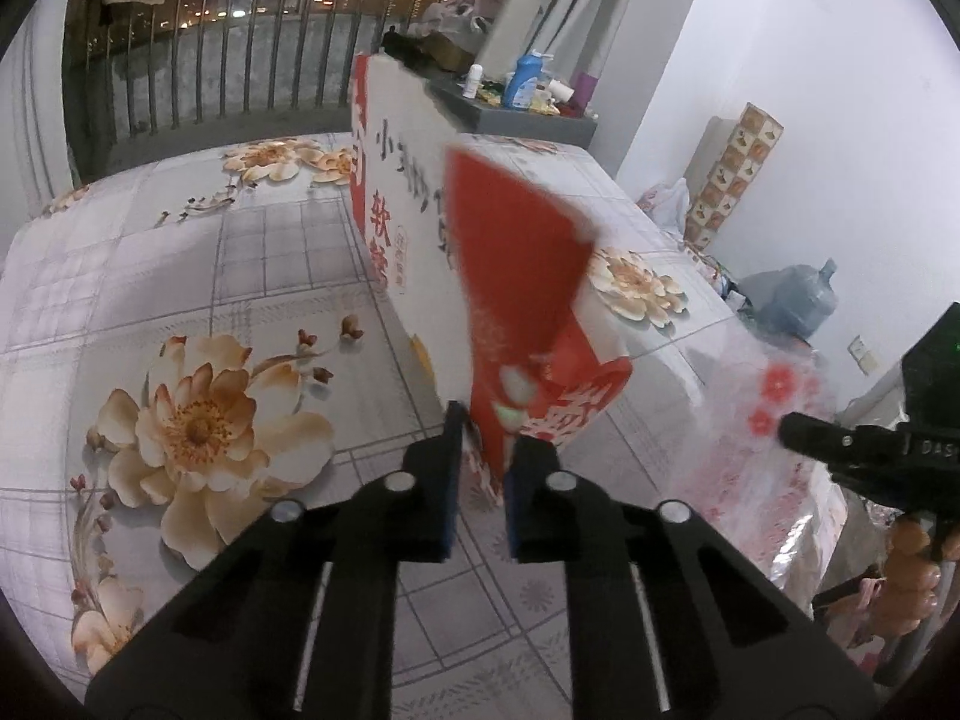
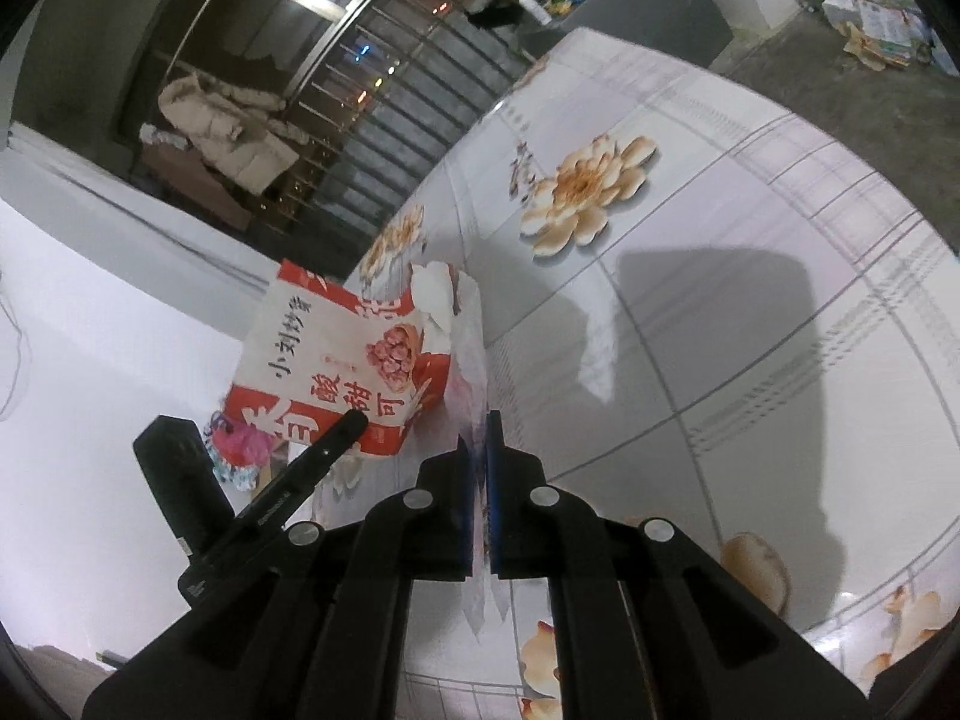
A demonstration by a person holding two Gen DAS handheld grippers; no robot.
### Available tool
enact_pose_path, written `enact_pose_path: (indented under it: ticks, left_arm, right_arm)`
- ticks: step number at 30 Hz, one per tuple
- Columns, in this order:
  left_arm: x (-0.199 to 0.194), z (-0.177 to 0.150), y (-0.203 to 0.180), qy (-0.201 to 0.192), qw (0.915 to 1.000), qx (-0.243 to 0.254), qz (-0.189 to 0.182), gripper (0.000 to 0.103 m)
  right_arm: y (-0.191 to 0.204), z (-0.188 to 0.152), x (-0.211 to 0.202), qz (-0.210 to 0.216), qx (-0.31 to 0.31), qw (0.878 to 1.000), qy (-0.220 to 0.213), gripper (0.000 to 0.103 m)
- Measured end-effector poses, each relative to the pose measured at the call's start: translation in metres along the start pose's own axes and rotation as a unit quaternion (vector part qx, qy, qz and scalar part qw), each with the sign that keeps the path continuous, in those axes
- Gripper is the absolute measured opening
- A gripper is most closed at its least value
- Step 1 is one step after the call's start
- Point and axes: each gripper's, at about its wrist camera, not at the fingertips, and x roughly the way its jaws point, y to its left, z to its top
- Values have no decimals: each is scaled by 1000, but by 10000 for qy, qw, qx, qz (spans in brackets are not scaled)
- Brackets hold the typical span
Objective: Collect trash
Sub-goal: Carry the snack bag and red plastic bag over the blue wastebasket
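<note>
A red and white snack carton (image 1: pixel 420 228) with Chinese print stands tilted on the flowered tabletop (image 1: pixel 210 252). My left gripper (image 1: pixel 492 432) is shut on its lower red corner. In the right wrist view the same carton (image 2: pixel 336 354) is at left of centre, with the left gripper (image 2: pixel 357 420) at its bottom edge. My right gripper (image 2: pixel 478 435) is shut on a thin translucent plastic bag (image 2: pixel 471 330) that rises between the pads beside the carton. Seen from the left wrist, the right gripper (image 1: pixel 786 420) comes in from the right, and the plastic bag (image 1: pixel 750 372) is a blur with red dots.
A grey shelf (image 1: pixel 528 114) with bottles stands behind the table, next to a balcony railing (image 1: pixel 240 48). A blue water jug (image 1: pixel 798 294) and bags sit by the right wall. A hand (image 1: pixel 912 564) holds the right gripper. Papers (image 2: pixel 870 24) lie on the floor.
</note>
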Motion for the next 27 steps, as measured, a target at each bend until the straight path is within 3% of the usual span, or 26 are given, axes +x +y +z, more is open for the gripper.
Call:
enact_pose_path:
  ticks: [4, 15, 27]
  left_arm:
    - [-5, 5, 3, -89, 9999, -39, 141, 0]
    - [-24, 20, -18, -409, 9987, 235, 205, 0]
    - [-30, 43, -94, -687, 9919, 1042, -217, 0]
  right_arm:
    - [-5, 4, -9, 47, 45, 9999, -144, 4]
    - [-20, 14, -38, 242, 188, 9982, -511, 3]
    - [-52, 18, -89, 351, 475, 9916, -1151, 3]
